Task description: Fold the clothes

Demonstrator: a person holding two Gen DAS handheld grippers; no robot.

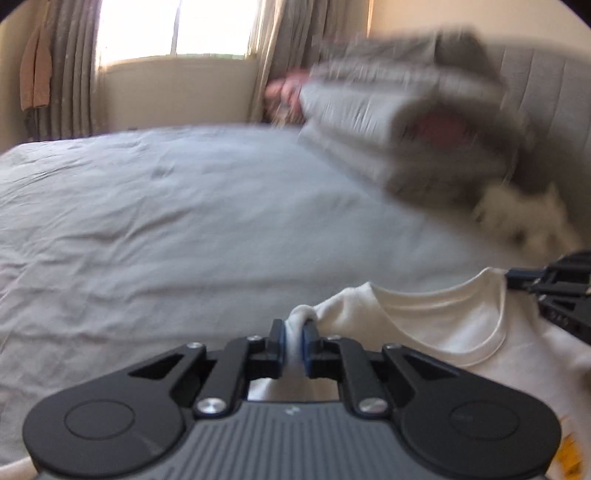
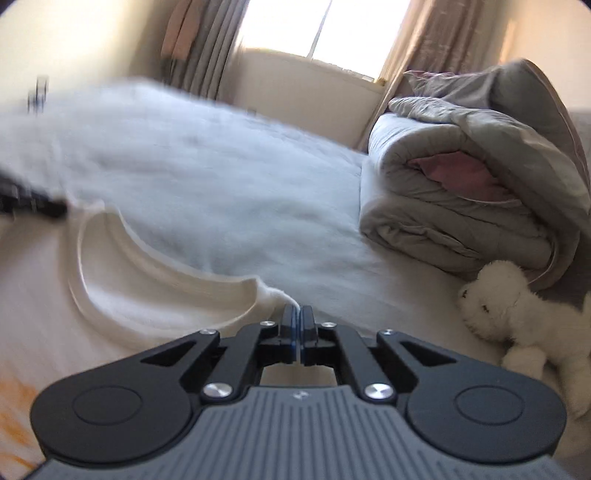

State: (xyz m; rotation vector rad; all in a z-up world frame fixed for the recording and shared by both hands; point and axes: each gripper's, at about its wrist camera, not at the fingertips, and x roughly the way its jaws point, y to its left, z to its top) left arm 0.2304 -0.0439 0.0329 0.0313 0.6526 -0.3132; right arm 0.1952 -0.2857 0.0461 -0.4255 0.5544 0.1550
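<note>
A white T-shirt (image 1: pixel 436 325) with a ribbed round collar and an orange print hangs over the bed between my two grippers. My left gripper (image 1: pixel 293 332) is shut on one shoulder of it, with fabric bunched between the blue pads. My right gripper (image 2: pixel 297 321) is shut on the other shoulder, beside the collar (image 2: pixel 162 280). The right gripper also shows at the right edge of the left wrist view (image 1: pixel 524 280), and the left gripper at the left edge of the right wrist view (image 2: pixel 33 205). Both views are motion-blurred.
A bed with a pale blue-grey sheet (image 1: pixel 166 221) lies below. A folded grey duvet (image 2: pixel 461 192) with pink lining sits at its head. A white plush toy (image 2: pixel 517 314) lies beside it. Curtains and a window (image 1: pixel 177 29) stand behind the bed.
</note>
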